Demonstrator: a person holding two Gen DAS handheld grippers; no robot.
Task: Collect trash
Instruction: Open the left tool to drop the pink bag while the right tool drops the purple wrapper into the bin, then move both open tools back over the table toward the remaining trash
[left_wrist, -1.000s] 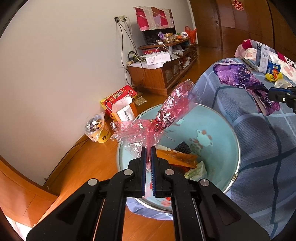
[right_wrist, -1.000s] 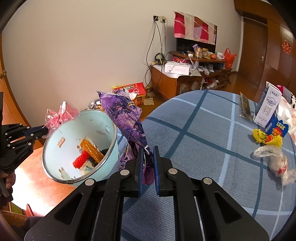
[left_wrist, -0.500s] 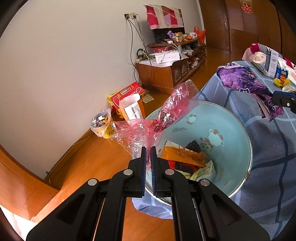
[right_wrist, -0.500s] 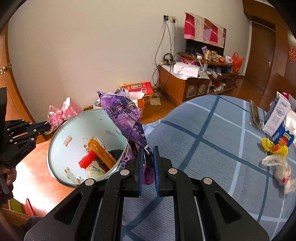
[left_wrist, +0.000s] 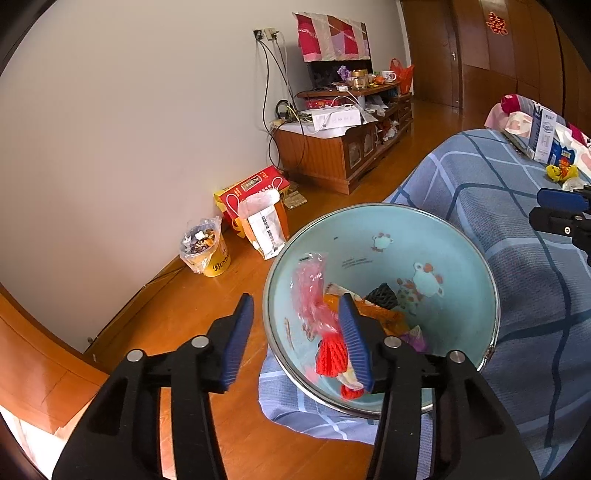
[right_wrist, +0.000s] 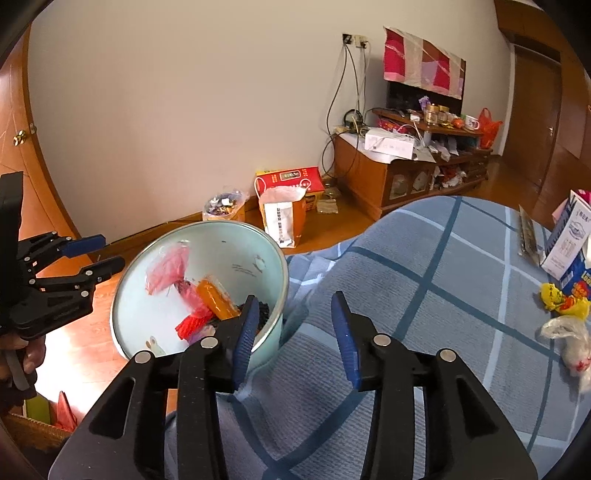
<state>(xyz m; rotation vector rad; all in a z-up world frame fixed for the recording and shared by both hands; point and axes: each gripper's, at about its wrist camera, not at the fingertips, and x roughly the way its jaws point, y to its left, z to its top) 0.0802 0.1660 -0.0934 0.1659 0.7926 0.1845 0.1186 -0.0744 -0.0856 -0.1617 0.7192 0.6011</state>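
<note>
we hold both tools over the light blue basin (left_wrist: 461, 266), which sits tipped at the edge of the blue checked cloth (right_wrist: 443, 295) and leans out over the wooden floor (left_wrist: 184, 306). our left tool (left_wrist: 295, 332) hangs at the basin's near rim with its jaws opening and nothing between the blue pads; the pink plastic wrapper (left_wrist: 310, 291) lies loose against the basin's inner wall, just past the left tool's right finger. our right tool (right_wrist: 293, 334) is over the cloth beside the basin, jaws also opening, with only cloth showing in the gap.

inside the basin we see the pink wrapper (right_wrist: 168, 266) high on the wall, an orange packet (right_wrist: 214, 299) below it, a red net (left_wrist: 332, 356) near the bottom, something black (left_wrist: 382, 295) and a scrap of purple (left_wrist: 415, 338) low by the rim.

farther along the cloth, well apart from the basin, lie a yellow wrapper (right_wrist: 563, 301) and a clear crumpled bag (right_wrist: 569, 339), next to a white and blue carton (right_wrist: 570, 236). on the floor by the wall stand a small yellow bin (left_wrist: 210, 251) with a filled liner, a white paper bag (left_wrist: 264, 225) and a red box (left_wrist: 251, 188).
</note>
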